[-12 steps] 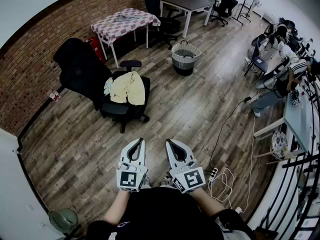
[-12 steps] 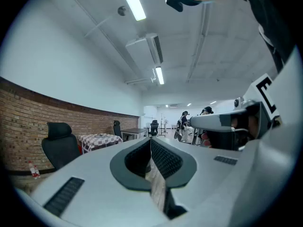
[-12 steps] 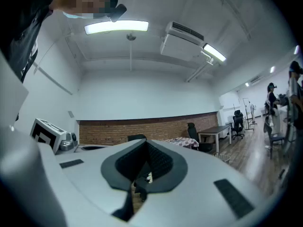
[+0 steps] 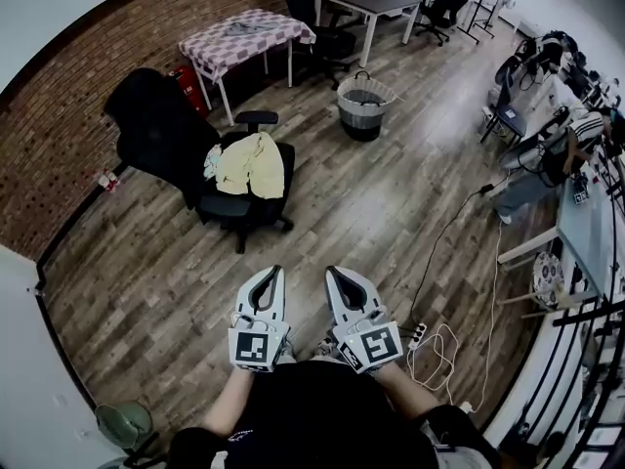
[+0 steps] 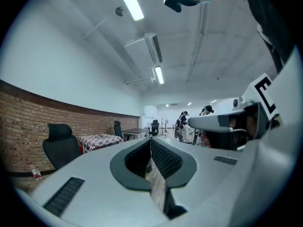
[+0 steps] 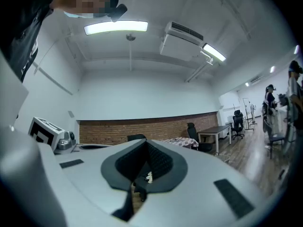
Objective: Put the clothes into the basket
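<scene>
Both jaws closed together, nothing held: left gripper, right gripper. Clothes on chair well ahead of jaws, basket beyond. Approach, open wide, pinch a thick fold.

Left tongs held level, low and close against the torso, tips pressed together, empty. Right tongs just beside, not touching, likewise level, closed and empty (tips meeting in the right gripper view). Both pointed forward, roughly parallel. Left forearm and right forearm bare, drawn in.
</scene>
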`<state>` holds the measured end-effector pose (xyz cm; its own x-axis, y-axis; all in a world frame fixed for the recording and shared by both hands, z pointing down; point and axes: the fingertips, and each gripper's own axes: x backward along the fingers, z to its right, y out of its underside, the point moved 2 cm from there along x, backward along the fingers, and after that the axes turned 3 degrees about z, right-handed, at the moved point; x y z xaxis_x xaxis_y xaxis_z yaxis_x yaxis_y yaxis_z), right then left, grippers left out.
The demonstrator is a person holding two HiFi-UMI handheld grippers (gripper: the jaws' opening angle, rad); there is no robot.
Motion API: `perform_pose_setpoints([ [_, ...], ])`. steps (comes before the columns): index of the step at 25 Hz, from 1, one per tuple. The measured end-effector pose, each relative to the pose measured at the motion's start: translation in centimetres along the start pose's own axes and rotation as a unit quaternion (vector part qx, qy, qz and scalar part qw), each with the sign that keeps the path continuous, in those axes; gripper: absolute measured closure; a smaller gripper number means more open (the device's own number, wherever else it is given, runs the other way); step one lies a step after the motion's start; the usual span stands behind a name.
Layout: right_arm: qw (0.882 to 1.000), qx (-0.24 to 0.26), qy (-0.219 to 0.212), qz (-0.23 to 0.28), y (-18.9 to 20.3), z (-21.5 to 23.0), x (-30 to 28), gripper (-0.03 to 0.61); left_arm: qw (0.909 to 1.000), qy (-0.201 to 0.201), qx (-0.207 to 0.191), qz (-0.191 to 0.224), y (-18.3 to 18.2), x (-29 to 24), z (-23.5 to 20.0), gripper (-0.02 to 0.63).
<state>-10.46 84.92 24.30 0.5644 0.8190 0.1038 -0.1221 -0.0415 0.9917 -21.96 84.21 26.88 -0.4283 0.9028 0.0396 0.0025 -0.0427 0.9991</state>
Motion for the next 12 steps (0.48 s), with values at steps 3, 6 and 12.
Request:
perform_pose_setpoints([
  [3,1.0,0.002,0.0,0.003,-0.1,0.2,0.2,0.571,1.0,0.002,0.004,0.006,-0.5,-0.2,0.3,0.598],
  [6,1.0,-0.003,0.004,0.009,-0.3,0.8,0.8,0.569,1.0,-0.001,0.004,0.004,-0.3,-0.4,0.8,0.598],
  [12,1.0,-0.001,0.007,0.016,-0.7,2.6,2.3,0.569,0.9999,-0.003,0.0,0.01,-0.3,-1.8,2.5,0.598],
])
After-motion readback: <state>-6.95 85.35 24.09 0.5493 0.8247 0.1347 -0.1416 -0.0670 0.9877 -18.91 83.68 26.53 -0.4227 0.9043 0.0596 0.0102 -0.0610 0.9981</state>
